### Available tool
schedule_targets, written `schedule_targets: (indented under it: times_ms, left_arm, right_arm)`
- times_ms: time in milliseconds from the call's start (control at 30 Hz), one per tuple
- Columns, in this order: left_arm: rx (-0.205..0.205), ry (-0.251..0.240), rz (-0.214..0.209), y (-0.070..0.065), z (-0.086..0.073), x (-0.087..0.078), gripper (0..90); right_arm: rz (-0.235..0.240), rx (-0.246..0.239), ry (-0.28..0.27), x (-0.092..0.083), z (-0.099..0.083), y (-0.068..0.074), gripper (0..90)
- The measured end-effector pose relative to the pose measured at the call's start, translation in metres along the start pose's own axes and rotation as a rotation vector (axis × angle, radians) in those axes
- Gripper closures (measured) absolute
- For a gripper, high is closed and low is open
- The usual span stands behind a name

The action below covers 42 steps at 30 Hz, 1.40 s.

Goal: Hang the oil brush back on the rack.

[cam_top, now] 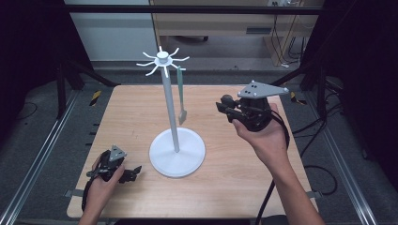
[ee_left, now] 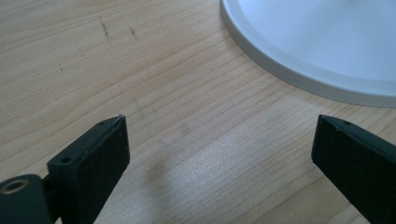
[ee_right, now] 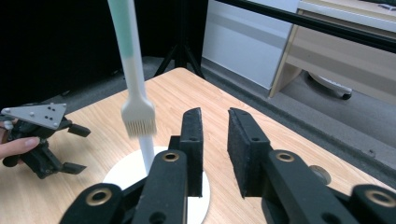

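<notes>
Left tool (cam_top: 133,171) low on tabletop (cam_top: 234,187), jaws spread, empty. Right tool (ee_right: 215,126) raised, jaws nearly together, pinching nothing. Beyond: basting brush (ee_right: 132,70) hanging from white hook stand (cam_top: 176,154). Judged light, rigid handle, soft bristles; grip mid-handle

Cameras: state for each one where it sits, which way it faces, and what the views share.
High view: above the person's side, facing forward and down on the table; both forearms, left gripper, right gripper.
Left gripper view: low over the wood, jaws wide apart, facing the stand's base.
Right gripper view: raised, jaws near together, facing the hanging brush.
Shared: the base appears in all three.
</notes>
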<state>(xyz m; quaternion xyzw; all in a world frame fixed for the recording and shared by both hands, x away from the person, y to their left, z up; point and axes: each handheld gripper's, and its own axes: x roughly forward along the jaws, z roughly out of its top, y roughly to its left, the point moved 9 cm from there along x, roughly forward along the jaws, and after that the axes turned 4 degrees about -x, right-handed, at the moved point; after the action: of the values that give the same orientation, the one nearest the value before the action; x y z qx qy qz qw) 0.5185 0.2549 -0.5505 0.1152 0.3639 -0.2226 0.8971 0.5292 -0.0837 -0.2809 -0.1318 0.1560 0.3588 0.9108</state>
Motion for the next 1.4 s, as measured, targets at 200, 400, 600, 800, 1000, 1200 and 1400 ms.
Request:
schedule_targets:
  times_ms: [200,400,600,800,1000,1200,1400]
  left_arm:
    - [-0.004,-0.005,0.003,0.001,0.001,0.000,3.8]
    - [-0.006,-0.007,0.004,0.001,0.001,0.000,3.6]
    - [-0.003,-0.004,0.002,0.000,0.000,-0.001,3.6]
    - [-0.007,-0.007,0.003,0.001,0.001,0.000,3.6]
    - [-0.007,-0.009,0.003,0.000,0.001,0.000,3.5]
    - [-0.007,-0.009,0.004,0.001,0.001,-0.001,3.5]
    - [-0.008,-0.009,0.005,0.001,0.000,-0.001,3.5]
  right_arm:
    - [-0.022,0.010,-0.001,-0.003,-0.003,-0.005,64.0]
    - [-0.067,0.029,0.001,-0.003,-0.009,-0.014,40.8]
    - [-0.121,0.032,0.006,-0.001,-0.020,-0.022,18.4]
    - [-0.160,0.037,-0.003,-0.007,-0.030,-0.029,9.4]
    - [-0.182,0.048,-0.014,-0.017,-0.041,-0.035,6.8]
    - [-0.195,0.046,0.001,-0.023,-0.059,-0.038,6.3]
    - [-0.189,0.067,0.023,-0.024,-0.081,-0.039,6.1]
